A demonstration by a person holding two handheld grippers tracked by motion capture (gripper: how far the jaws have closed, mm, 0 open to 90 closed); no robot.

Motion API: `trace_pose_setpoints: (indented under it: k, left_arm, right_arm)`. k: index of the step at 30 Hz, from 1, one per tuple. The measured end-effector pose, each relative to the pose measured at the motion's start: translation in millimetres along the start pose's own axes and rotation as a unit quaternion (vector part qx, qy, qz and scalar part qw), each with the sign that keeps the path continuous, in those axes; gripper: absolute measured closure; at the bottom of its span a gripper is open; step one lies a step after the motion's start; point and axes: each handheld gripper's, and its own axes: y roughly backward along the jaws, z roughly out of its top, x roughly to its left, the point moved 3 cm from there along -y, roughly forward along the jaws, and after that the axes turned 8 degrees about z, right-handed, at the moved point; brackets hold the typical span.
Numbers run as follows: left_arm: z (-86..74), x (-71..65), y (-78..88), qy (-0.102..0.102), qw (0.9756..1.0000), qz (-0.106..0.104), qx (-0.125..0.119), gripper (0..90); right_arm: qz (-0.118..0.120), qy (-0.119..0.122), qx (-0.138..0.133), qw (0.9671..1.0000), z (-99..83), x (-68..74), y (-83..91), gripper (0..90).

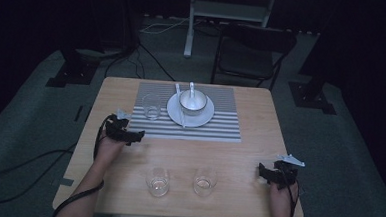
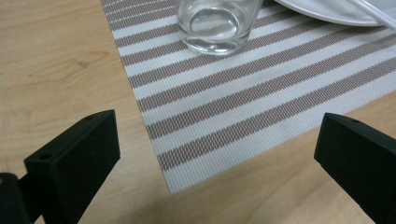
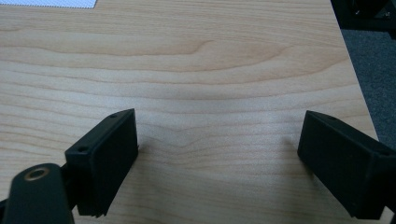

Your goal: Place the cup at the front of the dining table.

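At the striped placemat's (image 2: 243, 98) near corner we hold our left gripper (image 2: 217, 158) wide open, empty; our right gripper (image 3: 217, 154) gapes over bare table (image 3: 210, 60) near its edge.

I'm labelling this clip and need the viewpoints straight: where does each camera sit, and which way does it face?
High view: above the person's side, looking forward and down on the table; both forearms, the left gripper and the right gripper show.
Left gripper view: rides the left gripper, facing the placemat corner and a glass; its open jaws show.
Right gripper view: rides the right gripper, facing bare table near its edge; its open jaws show.
The high and left gripper views share that glass, the placemat and the plate.
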Motion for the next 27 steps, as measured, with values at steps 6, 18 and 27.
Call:
trace_pose_setpoints:
  k: [6, 18, 27]
  left_arm:
    - [-12.4, 0.6, 8.2, -0.014, 0.9999, -0.001, 0.007, 0.8]
    - [-35.1, 2.0, 27.6, -0.016, 0.9998, -0.006, -0.006, 0.8]
    - [-52.9, 6.1, 43.6, -0.005, 0.9999, -0.011, -0.011, 0.8]
  right_arm:
    - [0.000, 0.000, 0.000, 1.0000, 0.0, 0.0, 0.0, 11.6]
    - [0.000, 0.000, 0.000, 1.0000, 0.0, 0.0, 0.0, 11.7]
    - [0.000, 0.000, 0.000, 1.0000, 0.0, 0.0, 0.0, 11.7]
